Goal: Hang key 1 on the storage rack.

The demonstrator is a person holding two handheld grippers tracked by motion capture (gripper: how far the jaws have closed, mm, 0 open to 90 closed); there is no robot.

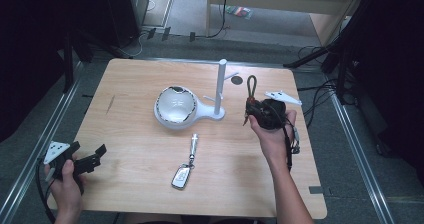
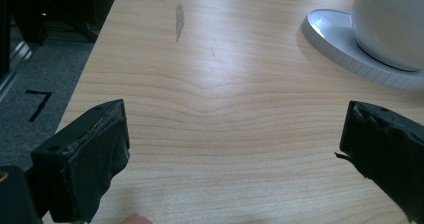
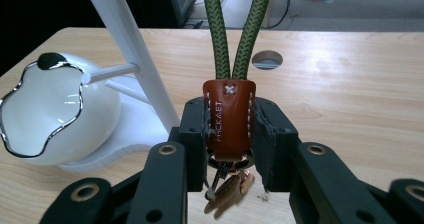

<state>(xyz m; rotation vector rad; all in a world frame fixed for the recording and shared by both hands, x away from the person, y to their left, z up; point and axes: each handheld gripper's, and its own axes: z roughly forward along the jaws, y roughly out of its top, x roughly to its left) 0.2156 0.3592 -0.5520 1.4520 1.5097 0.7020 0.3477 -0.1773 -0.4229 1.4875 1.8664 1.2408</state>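
Observation:
My right gripper is shut on the brown leather tab of a keychain. Its green braided cord loop stands up above the jaws, and small keys hang beneath. It is held just right of a white peg stand. The stand's white base carries a white bowl. My left gripper is open over the table's near left corner, with nothing between its jaws.
A car key fob with a metal cylinder charm lies on the wooden table in front of the bowl. A round hole sits in the tabletop behind the stand. Cables lie on the floor beyond the table.

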